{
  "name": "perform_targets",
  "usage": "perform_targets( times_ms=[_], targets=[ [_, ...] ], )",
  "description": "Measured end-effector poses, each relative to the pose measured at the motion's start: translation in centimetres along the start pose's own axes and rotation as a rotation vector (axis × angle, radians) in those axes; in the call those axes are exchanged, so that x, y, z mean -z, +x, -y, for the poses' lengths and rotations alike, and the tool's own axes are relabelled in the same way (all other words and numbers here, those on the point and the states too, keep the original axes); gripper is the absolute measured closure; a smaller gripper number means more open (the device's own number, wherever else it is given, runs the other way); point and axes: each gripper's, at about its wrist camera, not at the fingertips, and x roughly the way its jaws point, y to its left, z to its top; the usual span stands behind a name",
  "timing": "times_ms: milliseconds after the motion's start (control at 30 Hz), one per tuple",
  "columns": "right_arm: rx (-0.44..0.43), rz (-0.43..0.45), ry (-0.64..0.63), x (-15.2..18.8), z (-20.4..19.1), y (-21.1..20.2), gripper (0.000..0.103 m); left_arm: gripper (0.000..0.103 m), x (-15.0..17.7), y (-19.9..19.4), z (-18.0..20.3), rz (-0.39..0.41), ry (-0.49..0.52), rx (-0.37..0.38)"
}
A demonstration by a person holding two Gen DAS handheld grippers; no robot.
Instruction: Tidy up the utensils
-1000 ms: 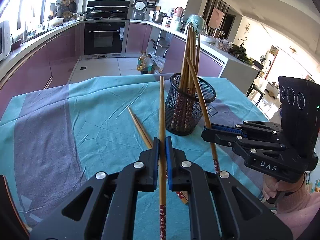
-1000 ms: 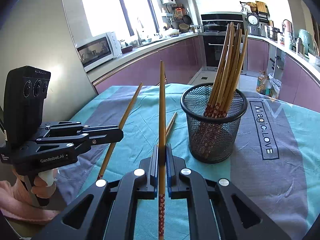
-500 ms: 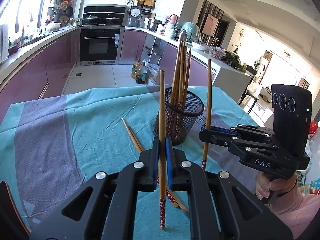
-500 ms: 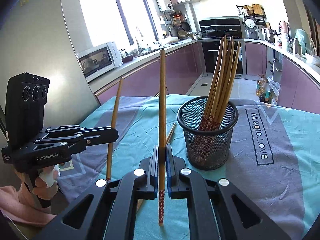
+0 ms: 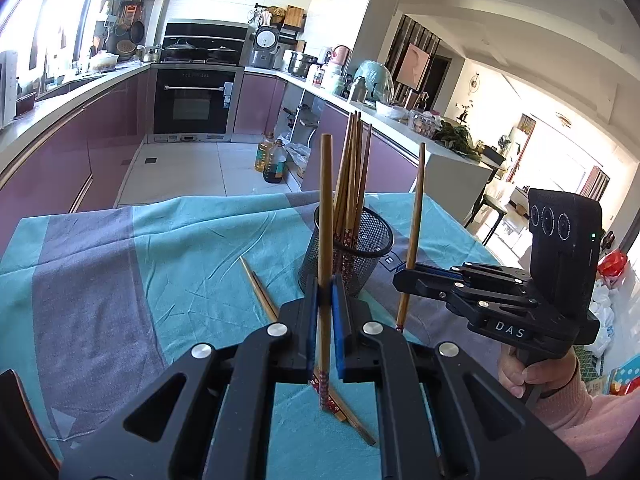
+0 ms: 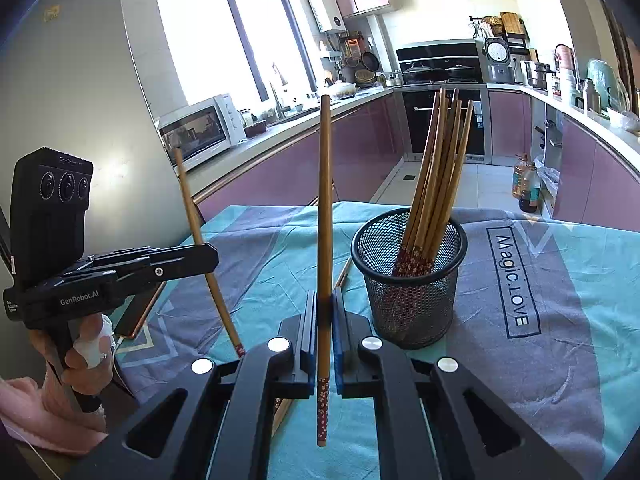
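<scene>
My left gripper (image 5: 325, 292) is shut on a wooden chopstick (image 5: 325, 208) and holds it upright above the teal tablecloth (image 5: 192, 248). My right gripper (image 6: 325, 304) is shut on another chopstick (image 6: 325, 200), also upright. Each gripper shows in the other's view: the right one (image 5: 404, 276) with its chopstick (image 5: 414, 216), the left one (image 6: 208, 256) with its chopstick (image 6: 200, 232). A black mesh holder (image 5: 352, 248) with several chopsticks stands just behind and between them; it also shows in the right wrist view (image 6: 412, 280). Two loose chopsticks (image 5: 260, 288) lie on the cloth under the left gripper.
The table is covered by the teal and grey cloth (image 6: 560, 320) printed "Magic.LOVE". A phone-like flat object (image 6: 136, 312) lies by the table's left edge. Kitchen counters, an oven (image 5: 194, 100) and oil bottles (image 5: 272, 160) on the floor are beyond the table.
Both grippers have risen and tipped their chopsticks from slanted to upright. The mesh holder now sits lower and farther in both views.
</scene>
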Motion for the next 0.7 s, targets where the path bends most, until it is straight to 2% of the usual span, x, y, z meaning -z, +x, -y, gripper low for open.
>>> perform_targets(
  times_ms=[700],
  targets=[
    [-0.002,0.038,0.001,-1.1,-0.2,-0.6,0.097,0.096,-1.1,0.2,1.1,0.029,0.025,0.005]
  ],
)
